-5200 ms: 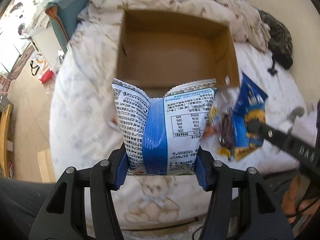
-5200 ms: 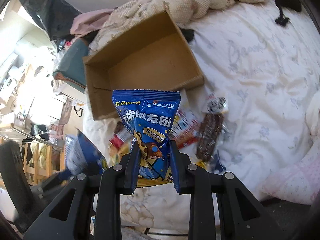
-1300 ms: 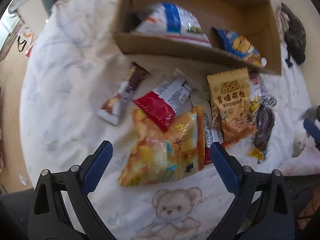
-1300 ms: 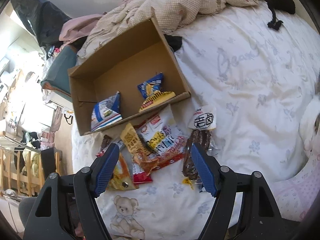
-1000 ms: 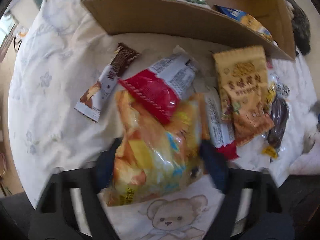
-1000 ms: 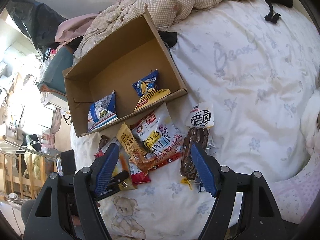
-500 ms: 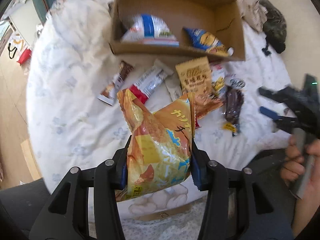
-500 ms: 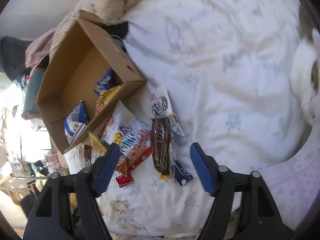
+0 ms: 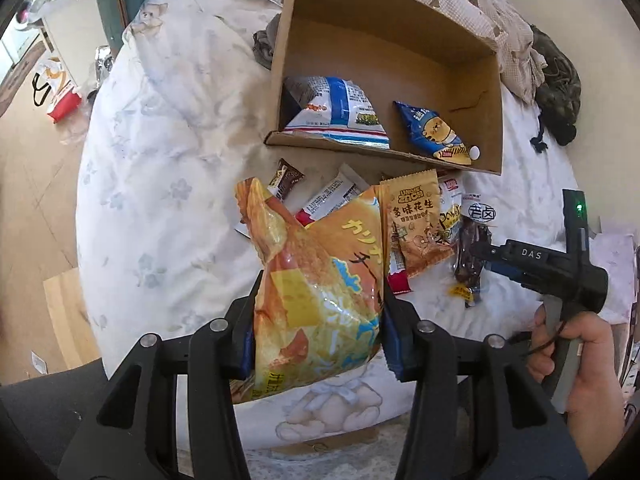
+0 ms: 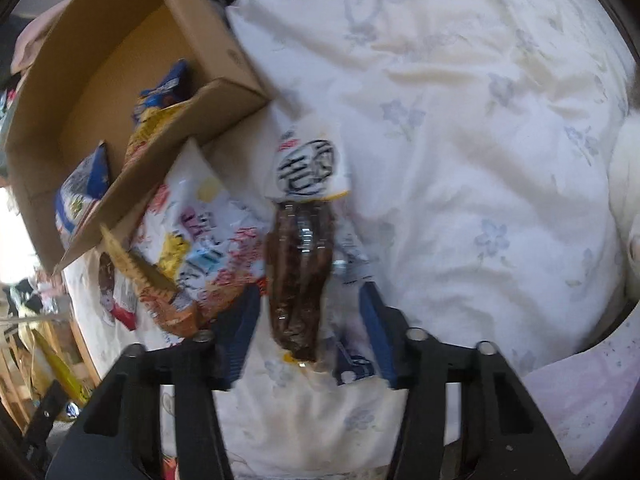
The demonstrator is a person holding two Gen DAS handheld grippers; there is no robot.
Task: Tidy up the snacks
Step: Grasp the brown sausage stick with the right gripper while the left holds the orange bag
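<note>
My left gripper (image 9: 318, 316) is shut on an orange chip bag (image 9: 320, 292) and holds it above the bed, short of the cardboard box (image 9: 384, 36). The box holds a white-and-blue bag (image 9: 336, 108) and a small blue bag (image 9: 434, 134). My right gripper (image 10: 310, 316) is open, its jaws on either side of a dark brown snack pack (image 10: 300, 276) lying on the sheet. It also shows in the left wrist view (image 9: 486, 258), beside that pack (image 9: 470, 256).
Several loose snacks lie in front of the box: a tan peanut bag (image 9: 416, 220), a colourful white bag (image 10: 200, 232), a chocolate bar (image 9: 286, 180). A crumpled blanket (image 9: 508, 24) lies behind the box. The bed edge and floor (image 9: 36, 208) are at left.
My left gripper closed on the orange chip bag and lifted it off the bed. My right gripper came down around the dark brown snack pack, still open.
</note>
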